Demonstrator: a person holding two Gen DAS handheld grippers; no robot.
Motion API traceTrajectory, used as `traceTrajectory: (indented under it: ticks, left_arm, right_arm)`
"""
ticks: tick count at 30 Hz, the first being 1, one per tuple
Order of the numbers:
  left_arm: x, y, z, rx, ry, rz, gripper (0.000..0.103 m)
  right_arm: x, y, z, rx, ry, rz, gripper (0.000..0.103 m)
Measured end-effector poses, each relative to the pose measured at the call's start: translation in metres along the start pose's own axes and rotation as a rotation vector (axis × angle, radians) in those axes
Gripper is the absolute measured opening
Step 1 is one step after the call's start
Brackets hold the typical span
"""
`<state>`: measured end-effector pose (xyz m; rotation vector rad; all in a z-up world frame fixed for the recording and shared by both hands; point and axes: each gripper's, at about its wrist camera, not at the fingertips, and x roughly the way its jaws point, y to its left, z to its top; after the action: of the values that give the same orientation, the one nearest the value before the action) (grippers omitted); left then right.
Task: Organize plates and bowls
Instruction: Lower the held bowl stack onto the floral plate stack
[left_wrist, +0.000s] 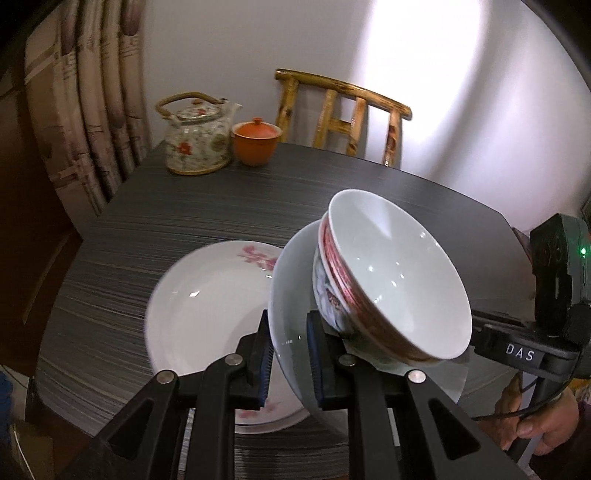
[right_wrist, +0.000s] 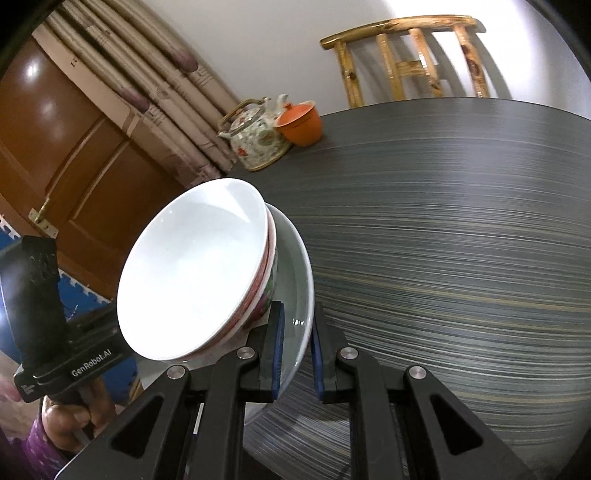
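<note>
Bowls sit stacked, two of them, on a pale plate that is up in the air over the dark table. So the stacking of bowls looks done. On the left, a flower plate lies flat on the table, just under and beside the raised plate. My guess is that the raised plate with its bowls goes down onto the flower plate next. That part is not done yet.

Far back on the left stand a teapot and an orange cup, with a chair behind the table.

Left gripper pinches the near rim of the pale plate, one blue pad on each side, jaws narrow. Right gripper pinches the other rim the same way, jaws narrow too. Each gripper shows at the edge of the other's view, with a hand under it.

Both grippers point in at the plate from opposite sides. In both views the plate and bowls look tipped, but the cameras are tipped too, so I cannot tell how level they are. The bowls could slide if it tips more.
</note>
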<state>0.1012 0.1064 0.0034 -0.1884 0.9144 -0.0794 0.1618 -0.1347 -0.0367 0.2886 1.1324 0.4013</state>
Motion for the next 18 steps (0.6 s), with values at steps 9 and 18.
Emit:
traceTrajectory:
  ticks: [9,18]
  left_arm:
    - [0.001,0.032,-0.001,-0.043,0.003,0.027,0.016]
    - [0.005,0.054,-0.003,-0.079,0.011,0.047,0.016]
  right_arm:
    - [0.031,0.026,0.010,-0.030,0.034,0.015,0.013]
    - [0.056,0.036,0.017,-0.043,0.062,0.019,0.013]
